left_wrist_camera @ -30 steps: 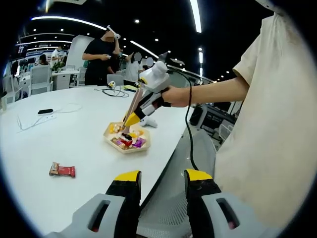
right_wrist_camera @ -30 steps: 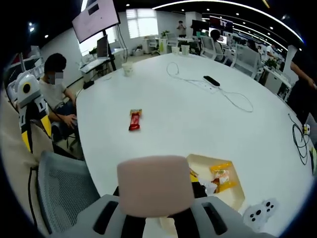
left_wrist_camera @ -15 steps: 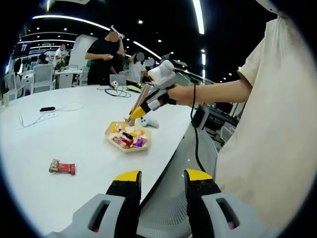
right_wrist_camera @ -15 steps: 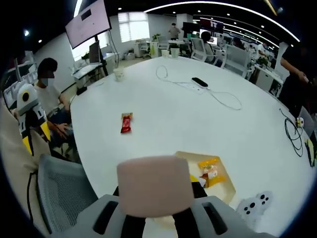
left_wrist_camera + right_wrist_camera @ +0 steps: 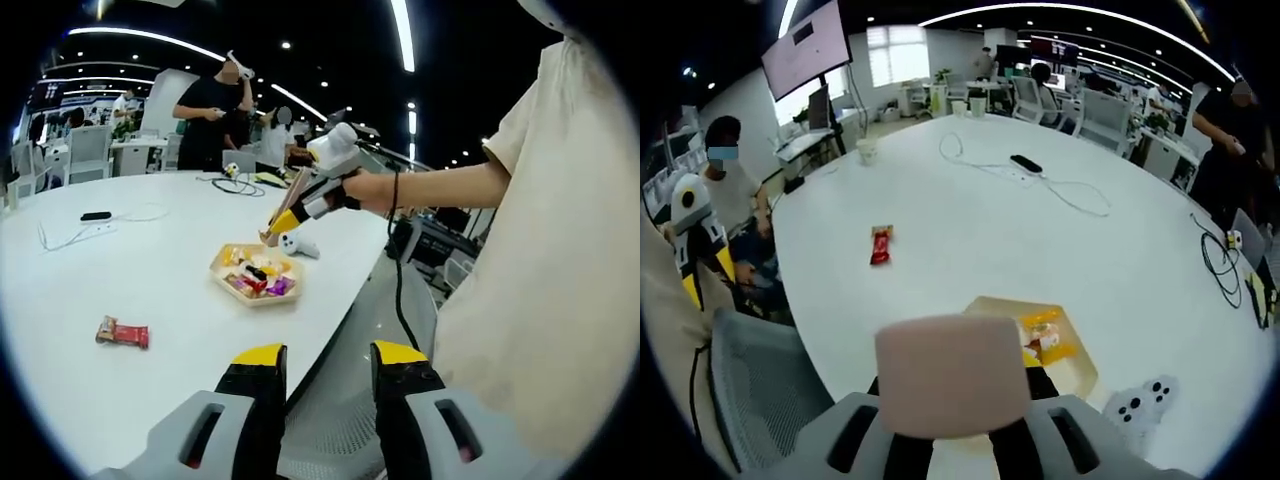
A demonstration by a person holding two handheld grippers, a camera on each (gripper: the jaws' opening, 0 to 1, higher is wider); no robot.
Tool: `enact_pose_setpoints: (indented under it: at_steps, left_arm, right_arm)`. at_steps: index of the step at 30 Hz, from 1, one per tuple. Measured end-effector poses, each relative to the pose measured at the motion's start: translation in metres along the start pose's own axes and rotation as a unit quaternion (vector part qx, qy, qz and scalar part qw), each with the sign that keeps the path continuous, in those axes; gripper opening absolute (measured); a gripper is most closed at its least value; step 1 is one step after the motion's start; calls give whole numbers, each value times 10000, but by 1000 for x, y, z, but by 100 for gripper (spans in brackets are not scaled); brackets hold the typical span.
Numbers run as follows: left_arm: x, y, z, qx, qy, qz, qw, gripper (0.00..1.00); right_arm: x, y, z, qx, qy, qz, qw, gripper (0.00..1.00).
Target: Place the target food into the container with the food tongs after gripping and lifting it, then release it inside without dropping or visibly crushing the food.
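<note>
- Your right gripper hangs in the air above the far edge of the container, clamped on the pinkish food tongs, whose handle end fills the space between its jaws in the right gripper view.
- Tongs state: you cannot tell whether the tips are wide or narrow; they look close together in the left gripper view, but too small to judge, and nothing clearly sits between them.
- Target food: a red wrapped snack bar lies flat on the white table, well apart from the tongs and from the container; in the right gripper view it sits beyond the tray, toward the table's middle.
- Container: shallow, pale yellow, angular tray holding small glossy wrapped snacks in orange, red and purple.
- Your left gripper is held low over the table edge, yellow-tipped black jaws apart, gripping nothing.
- Table: smooth, white, rounded edge; a white game controller lies beside the tray.
</note>
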State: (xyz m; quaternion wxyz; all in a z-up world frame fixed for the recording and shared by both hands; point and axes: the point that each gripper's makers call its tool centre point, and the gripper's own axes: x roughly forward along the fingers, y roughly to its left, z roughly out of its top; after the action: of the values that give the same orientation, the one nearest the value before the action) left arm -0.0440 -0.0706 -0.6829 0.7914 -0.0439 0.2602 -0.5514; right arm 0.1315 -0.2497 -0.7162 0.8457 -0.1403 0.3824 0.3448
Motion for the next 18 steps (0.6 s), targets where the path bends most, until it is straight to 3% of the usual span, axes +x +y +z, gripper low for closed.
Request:
enact_pose_setpoints:
  at_steps: [18]
  left_arm:
    - [-4, 2, -5, -60, -30, 20, 10000, 32]
  right_arm:
    - [-6, -15, -4, 9, 36, -207, 9998, 18]
